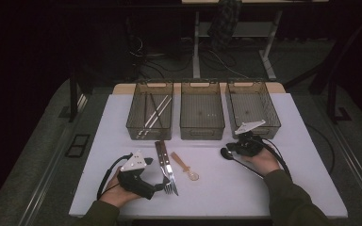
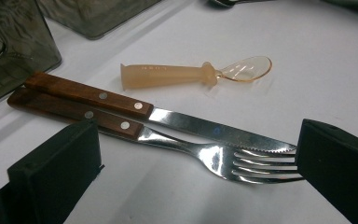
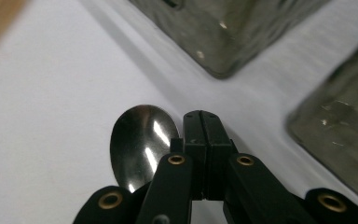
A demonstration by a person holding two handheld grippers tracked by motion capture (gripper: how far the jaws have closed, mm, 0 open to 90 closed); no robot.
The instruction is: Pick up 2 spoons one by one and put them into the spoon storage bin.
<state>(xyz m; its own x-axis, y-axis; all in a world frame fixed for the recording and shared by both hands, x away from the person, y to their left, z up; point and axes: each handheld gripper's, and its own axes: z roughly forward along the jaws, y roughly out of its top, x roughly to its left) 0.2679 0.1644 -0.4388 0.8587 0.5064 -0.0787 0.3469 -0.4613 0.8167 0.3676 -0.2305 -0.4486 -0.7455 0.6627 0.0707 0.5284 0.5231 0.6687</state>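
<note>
Two pieces lie side by side between the left gripper's (image 2: 191, 177) wide-open jaws, a fork (image 2: 223, 161) and a knife (image 2: 168, 116), both stiff, slippery steel best pinched at their wooden handles. One light plastic spoon (image 2: 191, 74) lies just beyond them (probably less slick). Three bins (image 1: 202, 110) stand behind, and the right gripper (image 3: 203, 128), jaws pressed together, rests beside one metal spoon (image 3: 137, 140), hold unclear.
</note>
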